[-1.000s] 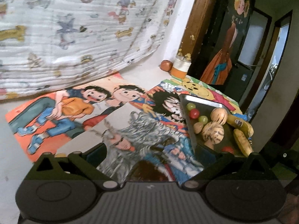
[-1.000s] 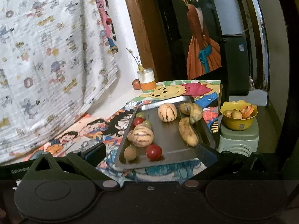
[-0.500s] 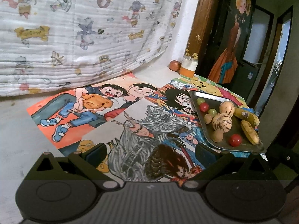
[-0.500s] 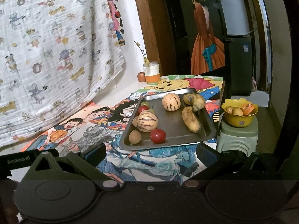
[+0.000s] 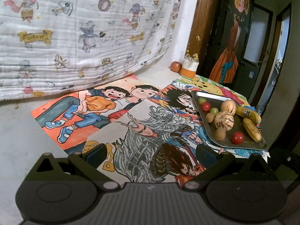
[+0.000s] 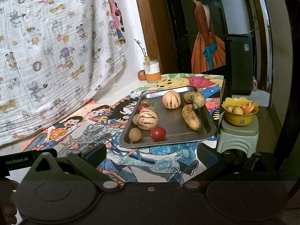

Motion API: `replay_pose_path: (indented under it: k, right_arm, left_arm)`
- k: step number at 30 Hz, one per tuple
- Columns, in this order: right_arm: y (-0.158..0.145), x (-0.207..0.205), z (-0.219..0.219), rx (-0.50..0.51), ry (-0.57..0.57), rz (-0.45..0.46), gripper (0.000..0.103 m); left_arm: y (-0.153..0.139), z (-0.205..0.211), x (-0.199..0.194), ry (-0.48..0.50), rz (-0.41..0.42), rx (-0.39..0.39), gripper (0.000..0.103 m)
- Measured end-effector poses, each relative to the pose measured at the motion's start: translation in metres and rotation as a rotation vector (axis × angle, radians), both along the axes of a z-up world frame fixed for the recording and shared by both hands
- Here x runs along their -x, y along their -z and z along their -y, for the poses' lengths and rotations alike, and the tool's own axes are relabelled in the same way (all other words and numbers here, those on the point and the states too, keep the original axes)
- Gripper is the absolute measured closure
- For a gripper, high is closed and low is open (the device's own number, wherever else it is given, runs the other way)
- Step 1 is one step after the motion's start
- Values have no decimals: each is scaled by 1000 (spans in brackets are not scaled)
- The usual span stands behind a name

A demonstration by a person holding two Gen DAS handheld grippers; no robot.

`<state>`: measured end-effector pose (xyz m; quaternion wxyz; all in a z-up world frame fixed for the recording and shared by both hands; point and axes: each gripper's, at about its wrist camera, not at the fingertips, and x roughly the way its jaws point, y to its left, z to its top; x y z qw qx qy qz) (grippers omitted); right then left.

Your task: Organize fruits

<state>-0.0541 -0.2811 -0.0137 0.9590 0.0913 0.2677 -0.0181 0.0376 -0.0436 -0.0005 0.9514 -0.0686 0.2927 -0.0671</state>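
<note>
A metal tray (image 6: pixel 206 131) lies on the picture-covered table, and it also shows at the right of the left wrist view (image 5: pixel 243 145). It holds two striped melons (image 6: pixel 147 118) (image 6: pixel 171 100), two bananas (image 6: pixel 191 116), red tomatoes (image 6: pixel 157 133), green grapes and small brown fruits (image 6: pixel 134 134). My right gripper (image 6: pixel 150 154) is open and empty, short of the tray's near edge. My left gripper (image 5: pixel 150 154) is open and empty over the drawings, left of the tray.
A jar with an orange base (image 6: pixel 152 71) and an apple (image 6: pixel 141 75) stand at the back by the wall. A yellow bowl of fruit (image 6: pixel 239 110) sits on a green stool right of the table. A printed cloth (image 5: pixel 75 37) hangs behind.
Both grippers have drawn back and up from the table. The tray looks smaller and farther in both views. Both stayed open.
</note>
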Motion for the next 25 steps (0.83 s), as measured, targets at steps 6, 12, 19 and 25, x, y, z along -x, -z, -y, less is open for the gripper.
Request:
replay_pose_path:
  k: [6,12,19,25]
  right_arm:
    - [0,0,0,0,-1,0,1]
    - [0,-1,-1,0,0,-1,1]
    - [2,-2,-1,-1,-2,-7,1]
    - [6,-4,-3,1,-8,-14,1]
  left_arm:
    - [0,1,0,-1,-2,0,0]
    - [1,0,-1,-1,-3,-1,0]
    - [-1,-1,0,-23,3,-2,0]
    - [-4,-6,1,-23,43,10,0]
